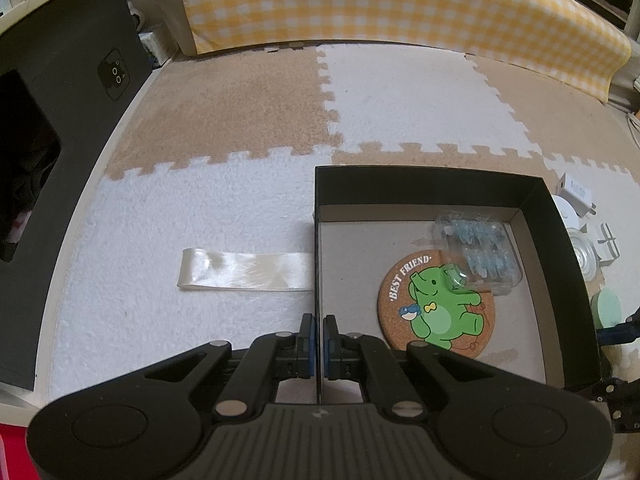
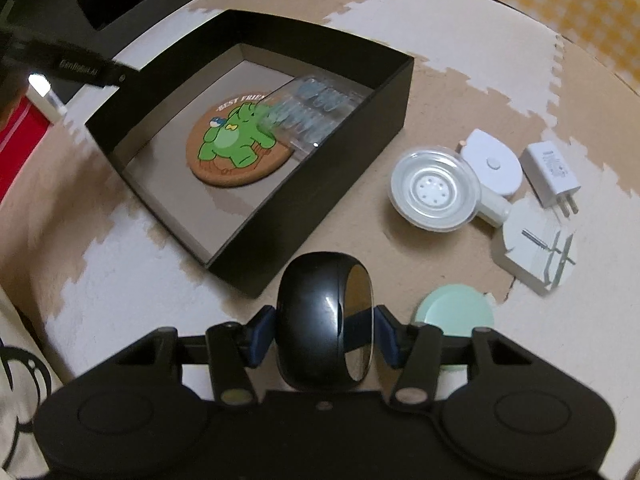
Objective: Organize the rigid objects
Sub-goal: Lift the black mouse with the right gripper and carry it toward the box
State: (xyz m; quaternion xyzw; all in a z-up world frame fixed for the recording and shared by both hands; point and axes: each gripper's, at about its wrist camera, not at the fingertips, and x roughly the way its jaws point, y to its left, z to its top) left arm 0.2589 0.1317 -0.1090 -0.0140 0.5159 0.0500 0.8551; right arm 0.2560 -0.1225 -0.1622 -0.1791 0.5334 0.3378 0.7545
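Left gripper [image 1: 319, 334] pinching the black box [image 1: 436, 184] near-left wall, right gripper [image 2: 324, 330] clamping a black round case [image 2: 316, 320], cork coaster [image 2: 236, 148] inside

Right gripper [image 2: 325, 330]: clamped on a glossy black round case [image 2: 316, 328], held on edge.
Black box [image 2: 320, 192]: open, just beyond the case.
Inside box: cork coaster [image 2: 236, 148] with a clear plastic case [image 2: 316, 108] overlapping it.
Right of box: clear dish [image 2: 434, 190], white charger [image 2: 552, 172], mint disc [image 2: 456, 312].
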